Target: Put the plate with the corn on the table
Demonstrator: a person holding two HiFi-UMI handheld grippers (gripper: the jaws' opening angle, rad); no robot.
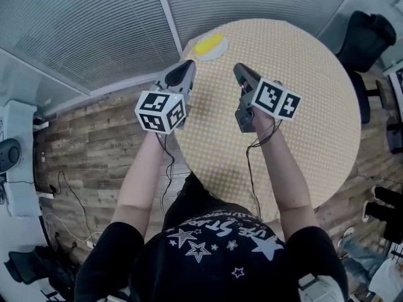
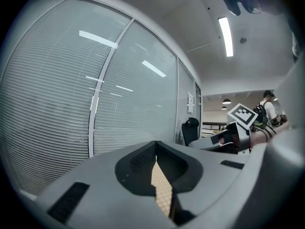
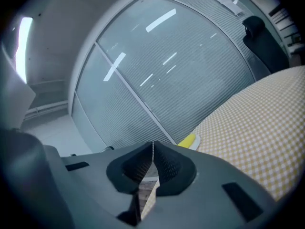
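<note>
**Item 1. Floor (image 1: pixel 94 143).** Wood planks at far left, with loose cables lying on them. It ran along a glazed wall with closed blinds (image 1: pixel 82 30).

**Item 2. Left hand-held gripper (image 2: pixel 156 146).** It was held above the near-left edge of the worktop (image 1: pixel 308 55), pointing toward the far side. The jaws met at their tips with nothing between them. Only checked cloth showed through the slit lower down.

**Item 3. Plate (image 1: pixel 216 53) with corn (image 1: pixel 207 44).** One pale plate carried one yellow cob lying flat. It stood on the checked worktop at the far edge, close to the blinds. It lay ahead of both tools, between their lines of aim and well apart from each.

**Item 4. Right hand-held gripper (image 3: pixel 152 147).** It was held above the worktop near the left one, pointing the same way. The jaws were fully closed and empty, and the plate and cob were visible beyond them.

**Item 5. Office chair (image 1: pixel 368 36).** Dark, at far right beyond the worktop.

**Handling note.** By the layout, the plate appeared to be set down already, so the step in hand was probably drawing clear.
- Both tools would best go up and back toward the body, not forward or sideways across the cloth.
- The plate sat near the edge, so a nudge or a tug on the cloth could send it off.
- The cob, being round, would likely roll.
- Closed jaws would leave no finger to catch the rim.
</note>
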